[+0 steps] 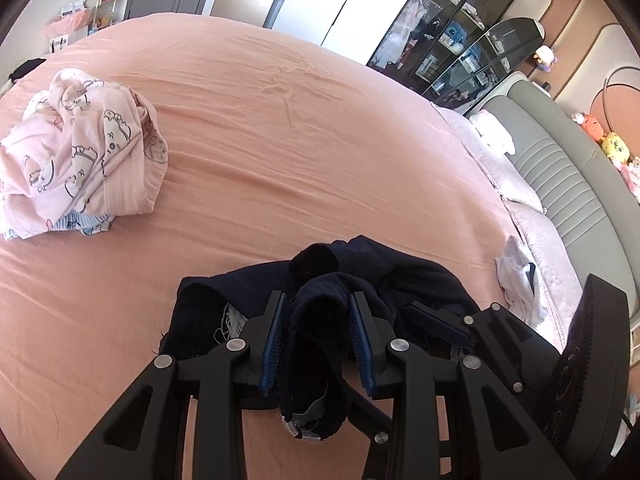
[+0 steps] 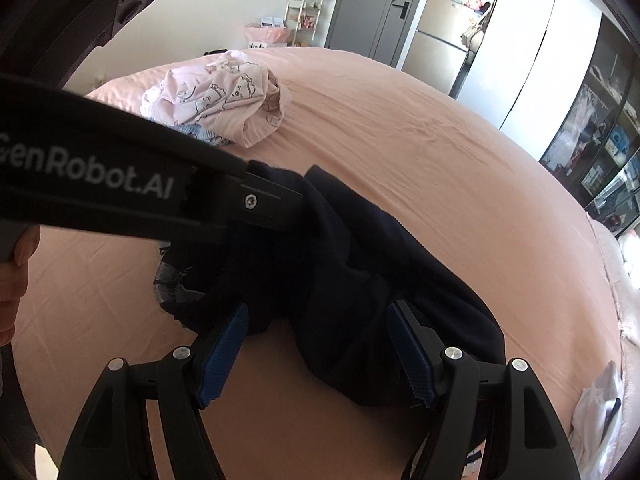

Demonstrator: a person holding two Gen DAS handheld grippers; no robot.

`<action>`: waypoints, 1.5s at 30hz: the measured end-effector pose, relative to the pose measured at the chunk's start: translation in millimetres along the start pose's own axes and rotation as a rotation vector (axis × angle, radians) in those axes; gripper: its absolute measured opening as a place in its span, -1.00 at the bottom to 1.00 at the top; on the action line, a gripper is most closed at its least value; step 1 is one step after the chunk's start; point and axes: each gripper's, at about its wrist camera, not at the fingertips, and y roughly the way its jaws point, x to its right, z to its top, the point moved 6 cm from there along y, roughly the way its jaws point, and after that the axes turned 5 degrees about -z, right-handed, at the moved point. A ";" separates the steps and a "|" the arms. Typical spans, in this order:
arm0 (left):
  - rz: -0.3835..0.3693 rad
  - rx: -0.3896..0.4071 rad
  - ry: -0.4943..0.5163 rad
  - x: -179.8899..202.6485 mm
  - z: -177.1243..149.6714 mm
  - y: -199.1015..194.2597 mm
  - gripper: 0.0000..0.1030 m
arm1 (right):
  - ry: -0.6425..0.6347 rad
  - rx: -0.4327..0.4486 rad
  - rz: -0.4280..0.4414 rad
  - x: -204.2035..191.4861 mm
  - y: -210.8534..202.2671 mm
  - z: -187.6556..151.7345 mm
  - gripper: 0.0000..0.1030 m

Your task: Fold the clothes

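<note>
Your left gripper [image 1: 318, 336] has its fingers clamped on a bunched ridge of the dark navy garment [image 1: 360, 272], which lies crumpled on the pink bed [image 1: 300, 140] at the lower centre of the left wrist view. In the right wrist view, your right gripper [image 2: 320, 354] stands with its fingers apart, straddling the near edge of the same garment without pinching it.

By the look of it, you are gathering the piece to spread it out; no flat fold shows anywhere on it. The next move calls for the right fingers to close on a hem or corner well apart from the left grip, so the cloth can be drawn taut.

A heap of pink printed clothes [image 1: 80, 152] sits at the left of the frame, and a white piece [image 1: 520, 280] lies at the right edge.
</note>
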 end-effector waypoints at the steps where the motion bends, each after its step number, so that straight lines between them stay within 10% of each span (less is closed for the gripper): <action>1: -0.002 0.004 0.004 0.9 0.5 -1.5 -0.44 | 0.005 0.005 0.012 -0.1 1.2 1.8 0.33; 4: -0.009 0.018 0.008 2.5 2.2 -6.7 -0.44 | 0.017 -0.009 0.027 1.2 8.4 5.0 -0.43; 11: 0.006 0.039 -0.022 -6.7 5.5 -15.7 -0.41 | 0.133 -0.026 0.097 11.0 17.4 11.0 -0.65; 13: 0.034 0.022 -0.060 -15.0 6.1 -13.4 -0.03 | 0.161 -0.022 0.099 17.1 16.8 14.0 -0.66; 15: 0.060 0.013 -0.078 -20.5 4.5 -12.3 0.77 | 0.177 -0.014 0.086 24.6 15.1 17.7 -0.69; 31: 0.061 -0.125 0.042 -9.1 -26.7 26.2 0.77 | 0.284 0.027 0.078 84.4 -3.3 38.8 -0.69; 45: 0.035 -0.083 -0.152 -57.5 -34.5 14.9 0.73 | 0.090 -0.001 -0.025 56.2 -16.9 -8.7 -0.66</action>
